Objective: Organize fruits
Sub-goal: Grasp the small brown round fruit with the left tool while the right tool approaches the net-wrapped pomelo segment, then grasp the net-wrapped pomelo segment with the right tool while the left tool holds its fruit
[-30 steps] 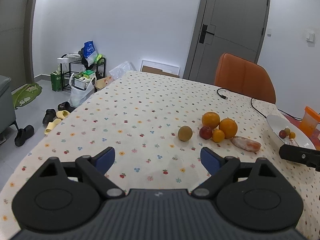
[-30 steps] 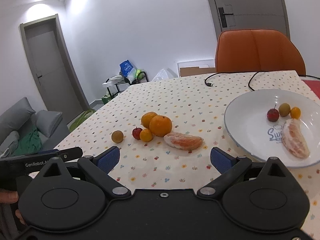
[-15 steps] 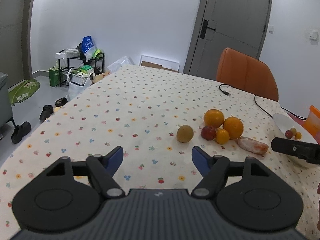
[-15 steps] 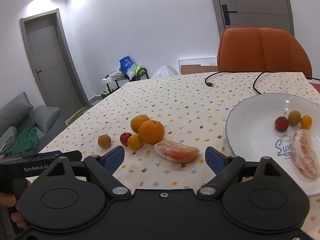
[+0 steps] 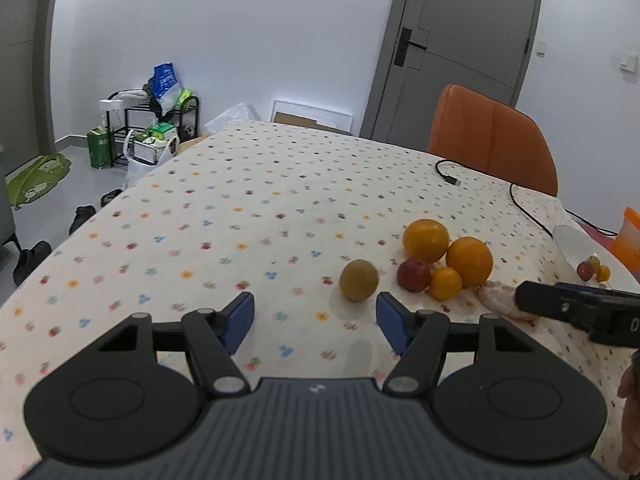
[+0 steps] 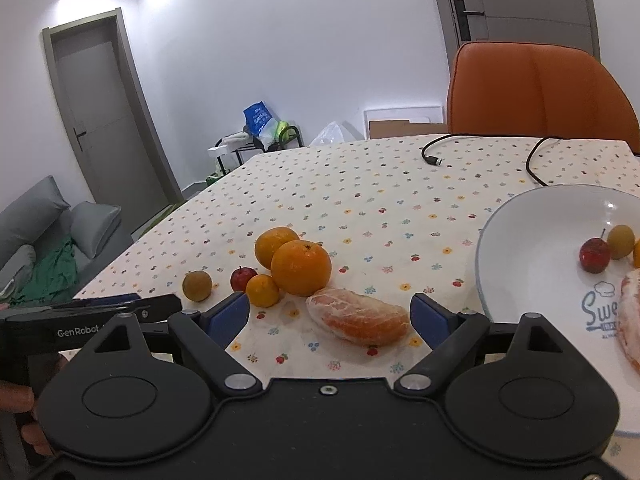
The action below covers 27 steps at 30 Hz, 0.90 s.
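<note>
On the dotted tablecloth lie a brown-green round fruit (image 5: pixel 359 280), a small red apple (image 5: pixel 414 275), a small orange (image 5: pixel 446 283) and two big oranges (image 5: pixel 469 261). My left gripper (image 5: pixel 315 322) is open, just short of the brown fruit, which sits a little right of its centre. In the right wrist view a peeled citrus segment (image 6: pixel 358 316) lies between the open fingers of my right gripper (image 6: pixel 330 318), untouched. The white plate (image 6: pixel 528 248) on the right holds a red fruit (image 6: pixel 595 255), a greenish one (image 6: pixel 621 236) and another peeled segment.
An orange chair (image 6: pixel 536 92) stands at the far table edge. A black cable (image 6: pixel 440 152) runs over the cloth behind the plate. An orange container (image 5: pixel 630 236) sits beyond the plate. Bare cloth stretches left of the fruit; the floor drops off at the left edge.
Both grippers have moved forward toward the fruit. The left one's fingers have narrowed somewhat; the peeled segment now sits between the right one's fingers.
</note>
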Each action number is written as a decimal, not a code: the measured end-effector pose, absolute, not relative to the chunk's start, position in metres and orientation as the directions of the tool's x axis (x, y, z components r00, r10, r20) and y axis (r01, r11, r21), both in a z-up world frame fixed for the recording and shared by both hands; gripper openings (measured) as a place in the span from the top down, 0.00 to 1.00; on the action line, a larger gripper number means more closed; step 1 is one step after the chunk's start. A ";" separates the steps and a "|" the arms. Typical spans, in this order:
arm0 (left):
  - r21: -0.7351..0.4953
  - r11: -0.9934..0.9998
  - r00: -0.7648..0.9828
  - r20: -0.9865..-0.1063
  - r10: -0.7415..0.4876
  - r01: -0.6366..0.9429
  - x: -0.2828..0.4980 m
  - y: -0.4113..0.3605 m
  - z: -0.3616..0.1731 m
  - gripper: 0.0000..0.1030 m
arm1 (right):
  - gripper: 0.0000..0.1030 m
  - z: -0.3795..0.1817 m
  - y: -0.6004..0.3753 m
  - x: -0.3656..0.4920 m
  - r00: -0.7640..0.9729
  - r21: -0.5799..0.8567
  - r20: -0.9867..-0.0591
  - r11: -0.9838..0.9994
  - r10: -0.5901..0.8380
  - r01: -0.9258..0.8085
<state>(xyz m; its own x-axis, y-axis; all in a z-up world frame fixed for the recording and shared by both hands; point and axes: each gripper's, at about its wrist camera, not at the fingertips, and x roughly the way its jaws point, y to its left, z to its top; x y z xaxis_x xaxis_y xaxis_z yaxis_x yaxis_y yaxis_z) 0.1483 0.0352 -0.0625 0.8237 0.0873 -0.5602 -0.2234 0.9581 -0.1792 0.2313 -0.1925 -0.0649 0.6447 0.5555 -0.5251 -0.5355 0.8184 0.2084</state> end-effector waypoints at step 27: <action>-0.188 0.964 0.826 -0.562 0.050 -0.186 0.168 0.022 -0.062 0.77 | 0.24 -0.063 -0.167 0.242 0.588 0.161 -0.576 0.784 0.568 -0.600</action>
